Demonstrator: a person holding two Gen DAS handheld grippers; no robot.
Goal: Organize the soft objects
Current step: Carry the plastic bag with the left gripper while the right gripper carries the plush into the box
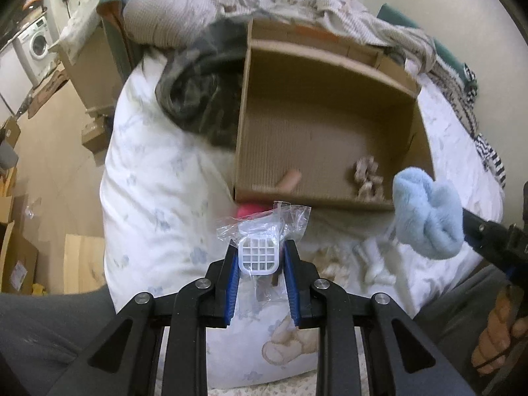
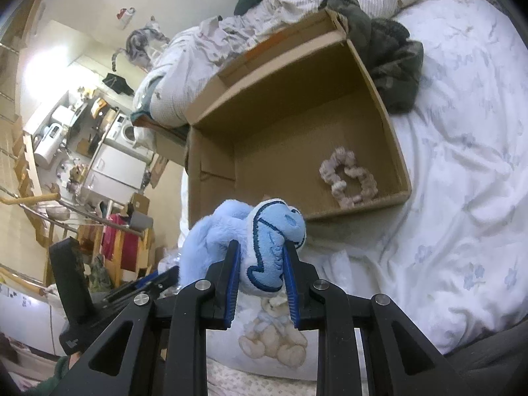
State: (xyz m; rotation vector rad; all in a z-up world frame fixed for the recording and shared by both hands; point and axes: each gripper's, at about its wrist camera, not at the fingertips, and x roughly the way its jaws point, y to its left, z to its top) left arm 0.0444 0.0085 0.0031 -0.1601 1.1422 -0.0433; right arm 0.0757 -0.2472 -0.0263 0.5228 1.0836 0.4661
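An open cardboard box [image 1: 257, 125] lies on the bed; it also shows in the right wrist view [image 2: 382, 99]. Inside lie a beige scrunchie [image 1: 368, 178] [image 2: 348, 178] and a small peach-coloured item [image 1: 290, 178]. My left gripper [image 1: 259, 257] is shut on a white grid-shaped piece in a clear plastic bag [image 1: 257, 254], held just before the box's near wall. My right gripper [image 2: 260, 257] is shut on a light blue plush toy [image 2: 257, 241], held above the bed near the box's front; the plush also shows in the left wrist view [image 1: 425, 211].
A pink object [image 1: 247, 211] peeks out under the box's near edge. A dark green garment [image 1: 198, 92] [image 2: 392, 62] lies against the box. White and beige soft items [image 1: 373, 260] lie on the white duvet [image 2: 462, 198]. Blankets pile behind the box.
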